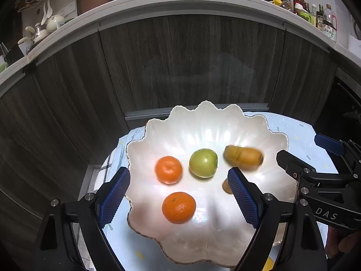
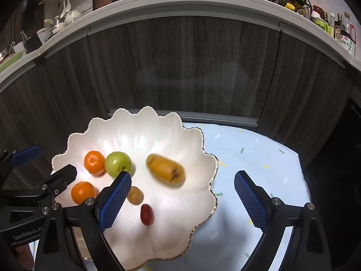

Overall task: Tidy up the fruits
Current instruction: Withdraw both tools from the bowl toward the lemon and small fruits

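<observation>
- Left gripper [image 1: 179,190] spread wide, empty; its right finger half hides a small brown fruit [image 1: 226,186].
- Right gripper [image 2: 182,199] spread, empty; the yellow fruit [image 2: 165,172] ahead is blurred.

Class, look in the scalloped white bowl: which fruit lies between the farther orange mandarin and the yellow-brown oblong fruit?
A green apple lies between the mandarin and the oblong fruit, in the bowl. Both wrist views show it.

Two oranges [image 2: 91,176], a green apple [image 2: 118,164], a blurred yellow fruit [image 2: 165,171] and a red grape [image 2: 147,214] lie in the white scalloped bowl [image 2: 191,203].
</observation>
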A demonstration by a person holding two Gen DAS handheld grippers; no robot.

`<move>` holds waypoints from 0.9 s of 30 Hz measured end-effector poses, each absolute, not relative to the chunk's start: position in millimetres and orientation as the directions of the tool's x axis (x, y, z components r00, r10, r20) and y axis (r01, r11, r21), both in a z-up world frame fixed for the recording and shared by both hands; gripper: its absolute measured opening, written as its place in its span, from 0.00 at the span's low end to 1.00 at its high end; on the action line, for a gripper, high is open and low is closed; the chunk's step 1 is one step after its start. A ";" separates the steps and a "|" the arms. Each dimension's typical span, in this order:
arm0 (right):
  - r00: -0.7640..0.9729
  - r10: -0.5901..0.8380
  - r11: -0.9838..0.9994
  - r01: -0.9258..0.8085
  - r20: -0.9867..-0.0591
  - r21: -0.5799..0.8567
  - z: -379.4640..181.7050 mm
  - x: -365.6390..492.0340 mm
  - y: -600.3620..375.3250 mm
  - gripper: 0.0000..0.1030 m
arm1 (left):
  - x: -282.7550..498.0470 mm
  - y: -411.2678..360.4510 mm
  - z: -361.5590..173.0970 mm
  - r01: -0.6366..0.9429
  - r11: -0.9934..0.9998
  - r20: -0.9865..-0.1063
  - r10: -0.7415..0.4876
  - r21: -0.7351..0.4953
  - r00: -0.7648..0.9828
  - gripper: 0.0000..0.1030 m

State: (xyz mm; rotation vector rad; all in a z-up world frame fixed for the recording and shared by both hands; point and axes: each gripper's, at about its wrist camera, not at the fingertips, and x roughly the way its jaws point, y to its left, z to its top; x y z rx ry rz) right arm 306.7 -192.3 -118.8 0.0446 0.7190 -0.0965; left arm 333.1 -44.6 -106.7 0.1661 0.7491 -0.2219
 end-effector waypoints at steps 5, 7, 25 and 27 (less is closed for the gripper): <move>0.755 -0.083 0.994 0.110 -0.650 0.002 -111.0 293.9 -193.6 0.91 | 321.6 -44.9 -99.4 0.260 0.963 -0.685 -0.143 0.071 0.714 0.86; 0.758 -0.084 0.994 0.112 -0.647 0.002 -107.8 287.7 -195.0 0.91 | 315.9 -45.5 -96.7 0.261 0.963 -0.685 -0.144 0.070 0.715 0.86; 0.773 -0.110 0.991 0.132 -0.624 -0.011 -92.8 236.8 -206.9 0.91 | 264.2 -58.0 -80.9 0.270 0.959 -0.676 -0.147 0.079 0.722 0.86; 0.772 -0.110 0.991 0.131 -0.626 -0.013 -93.2 231.0 -207.5 0.91 | 258.4 -58.4 -80.9 0.270 0.960 -0.678 -0.148 0.076 0.720 0.86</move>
